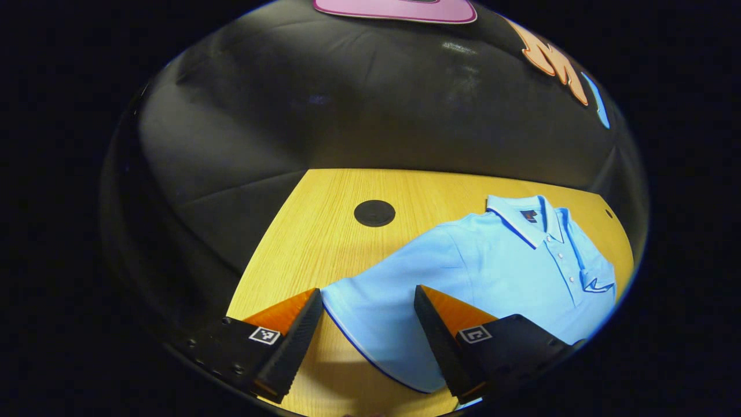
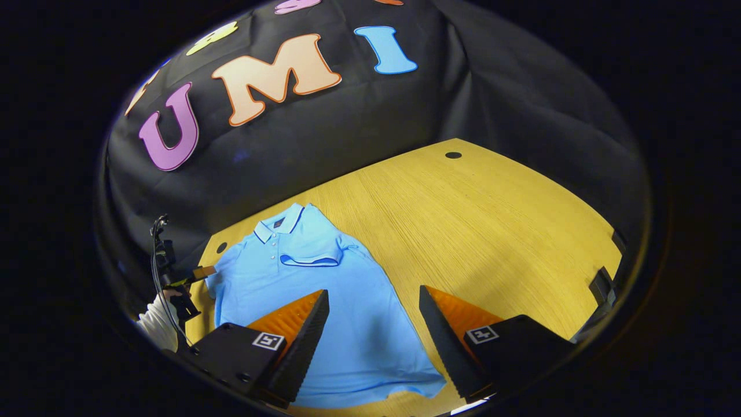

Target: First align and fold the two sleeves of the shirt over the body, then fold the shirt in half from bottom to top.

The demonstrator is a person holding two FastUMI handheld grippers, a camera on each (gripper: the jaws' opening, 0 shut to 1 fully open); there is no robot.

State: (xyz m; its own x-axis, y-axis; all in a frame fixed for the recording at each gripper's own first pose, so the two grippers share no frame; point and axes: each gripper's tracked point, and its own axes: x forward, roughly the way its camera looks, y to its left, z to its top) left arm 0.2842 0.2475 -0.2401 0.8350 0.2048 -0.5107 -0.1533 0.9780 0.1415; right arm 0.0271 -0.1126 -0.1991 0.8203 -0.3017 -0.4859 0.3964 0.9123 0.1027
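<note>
One sleeve folded, one sleeve and the bottom fold left.

In the right gripper view, your shirt lay flat at lower left on the table, one sleeve already folded across the chest. In the left gripper view, the other sleeve was spread out low in the frame, unfolded. Your left gripper stood wide open around that sleeve's hem, gripping nothing; your right gripper hung open and empty over the bottom hem.
</note>
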